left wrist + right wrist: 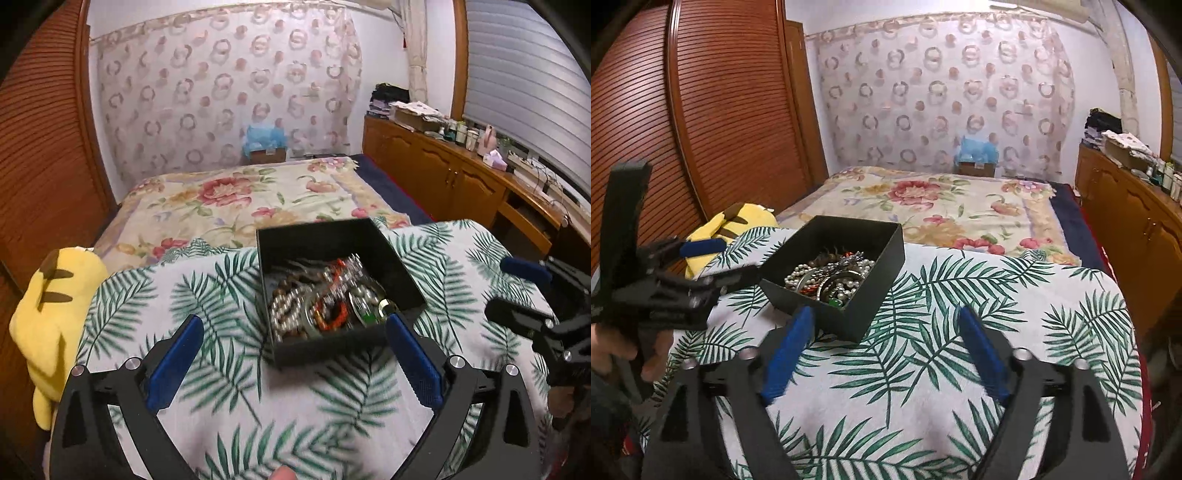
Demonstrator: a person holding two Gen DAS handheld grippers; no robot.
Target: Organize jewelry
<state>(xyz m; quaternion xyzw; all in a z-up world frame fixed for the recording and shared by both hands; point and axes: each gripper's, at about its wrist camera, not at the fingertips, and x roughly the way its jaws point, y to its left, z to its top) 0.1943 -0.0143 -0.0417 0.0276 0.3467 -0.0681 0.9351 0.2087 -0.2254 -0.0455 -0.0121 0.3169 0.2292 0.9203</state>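
Note:
An open black box (332, 236) stands on a table covered with a palm-leaf cloth (221, 369). It holds a tangle of jewelry (325, 295): pearl strands, brown and orange bead bracelets, metal bangles. My left gripper (294, 320) is open wide just in front of the box, gripping nothing; its right pad (413, 358) is by the box's near corner. My right gripper (886, 312) is also open and empty, with the box (875, 306) and jewelry (831, 277) ahead to its left. Each gripper also shows at the other view's edge, open: the right gripper (500, 288), the left gripper (738, 258).
A yellow plush toy (55, 295) leans at the table's left edge. Behind the table lies a bed with a floral blanket (240, 199). A slatted wooden wardrobe (37, 147) stands on the left, a cluttered wooden sideboard (443, 173) on the right. A hand (602, 350) holds the left gripper.

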